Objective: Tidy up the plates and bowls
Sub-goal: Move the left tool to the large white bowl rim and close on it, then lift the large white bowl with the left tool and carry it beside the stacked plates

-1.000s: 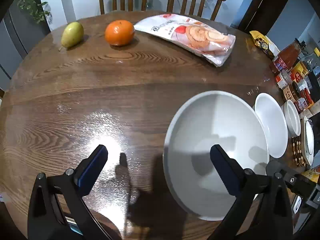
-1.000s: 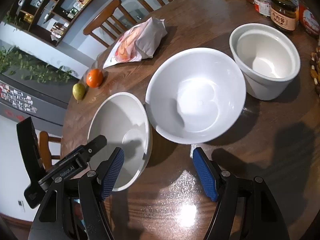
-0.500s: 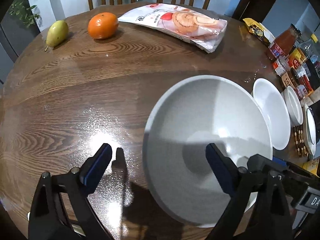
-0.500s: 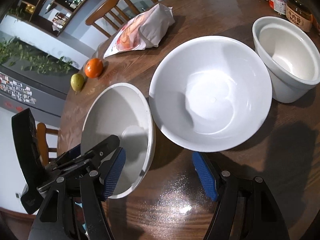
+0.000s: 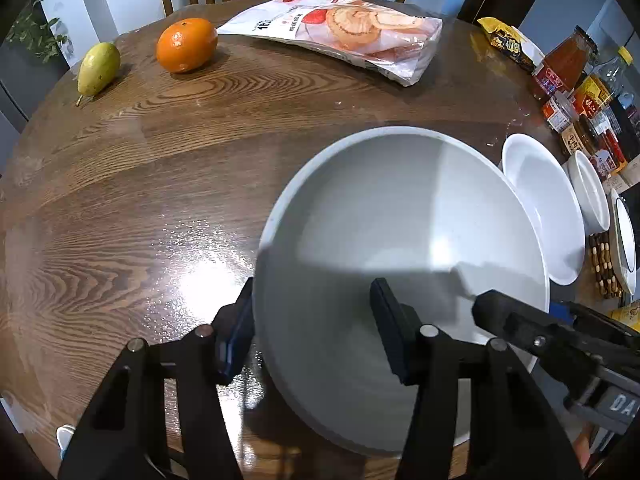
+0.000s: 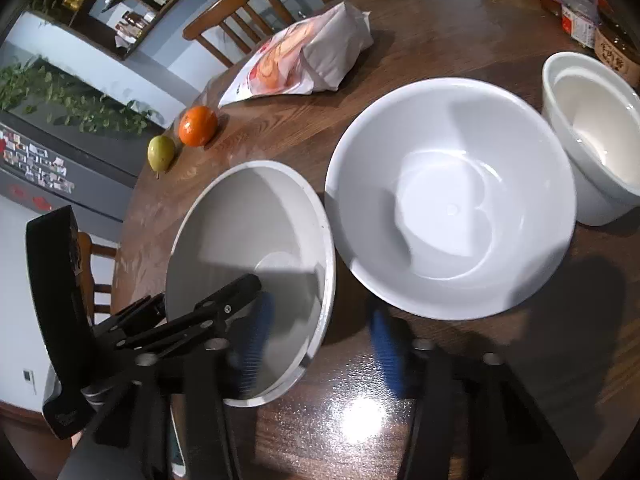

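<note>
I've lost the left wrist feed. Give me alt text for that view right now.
The left hand-held gripper straddles the near rim of a large grey bowl, one finger outside, one inside, on a round wooden table. White bowls sit right; a pear, orange and snack bag lie beyond.

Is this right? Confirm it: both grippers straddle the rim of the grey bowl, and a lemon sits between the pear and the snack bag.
One thing is wrong: it is an orange, not a lemon, between the pear and the snack bag, as the left wrist view shows. The left gripper and right gripper do straddle the grey bowl's rim.
</note>
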The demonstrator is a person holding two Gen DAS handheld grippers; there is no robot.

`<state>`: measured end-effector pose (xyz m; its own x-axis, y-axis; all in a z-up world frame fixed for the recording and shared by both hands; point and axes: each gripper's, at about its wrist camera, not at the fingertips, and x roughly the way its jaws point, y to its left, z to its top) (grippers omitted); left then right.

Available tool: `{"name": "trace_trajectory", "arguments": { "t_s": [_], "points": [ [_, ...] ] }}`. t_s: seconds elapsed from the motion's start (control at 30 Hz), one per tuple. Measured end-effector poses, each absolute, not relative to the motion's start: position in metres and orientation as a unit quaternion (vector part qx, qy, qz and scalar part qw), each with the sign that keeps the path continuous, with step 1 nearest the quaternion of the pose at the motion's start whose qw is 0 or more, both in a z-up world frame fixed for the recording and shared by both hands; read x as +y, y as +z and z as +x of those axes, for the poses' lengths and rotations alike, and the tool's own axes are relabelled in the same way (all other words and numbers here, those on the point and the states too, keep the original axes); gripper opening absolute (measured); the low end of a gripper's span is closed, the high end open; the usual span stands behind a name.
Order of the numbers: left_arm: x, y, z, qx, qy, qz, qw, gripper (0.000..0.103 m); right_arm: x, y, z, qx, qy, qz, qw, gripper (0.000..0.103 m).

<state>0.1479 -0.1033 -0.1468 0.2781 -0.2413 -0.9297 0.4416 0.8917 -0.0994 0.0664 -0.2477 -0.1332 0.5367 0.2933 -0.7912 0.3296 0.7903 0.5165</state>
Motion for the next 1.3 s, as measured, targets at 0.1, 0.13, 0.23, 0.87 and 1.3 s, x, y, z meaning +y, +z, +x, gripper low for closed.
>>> {"name": "trace_trajectory", "arguments": {
  "t_s": [0.1, 0.13, 0.23, 0.87, 1.3],
  "points": [
    [-0.106, -0.146, 0.148, 0.561, -0.218, 0.09, 0.793, 0.052, -0.247, -0.137, 0.068, 0.485, -0.011, 0.326, 0.812, 0.04],
    [-0.107, -0.146, 0.147, 0.561, -0.219, 0.093, 0.793, 0.052, -0.247, -0.138, 0.068, 0.486, -0.011, 0.326, 0.811, 0.038],
    [-0.11, -0.147, 0.147, 0.561, -0.223, 0.09, 0.792, 0.048, -0.245, -0.14, 0.07, 0.492, -0.008, 0.326, 0.807, 0.028],
    [-0.096, -0.136, 0.145, 0.546, -0.226, 0.085, 0.802, 0.026, -0.231, -0.14, 0.071, 0.498, -0.009, 0.303, 0.813, 0.02],
    [-0.106, -0.116, 0.12, 0.517, -0.239, 0.102, 0.816, 0.025, -0.238, -0.122, 0.044, 0.472, -0.017, 0.313, 0.824, 0.02]
  ]
}}
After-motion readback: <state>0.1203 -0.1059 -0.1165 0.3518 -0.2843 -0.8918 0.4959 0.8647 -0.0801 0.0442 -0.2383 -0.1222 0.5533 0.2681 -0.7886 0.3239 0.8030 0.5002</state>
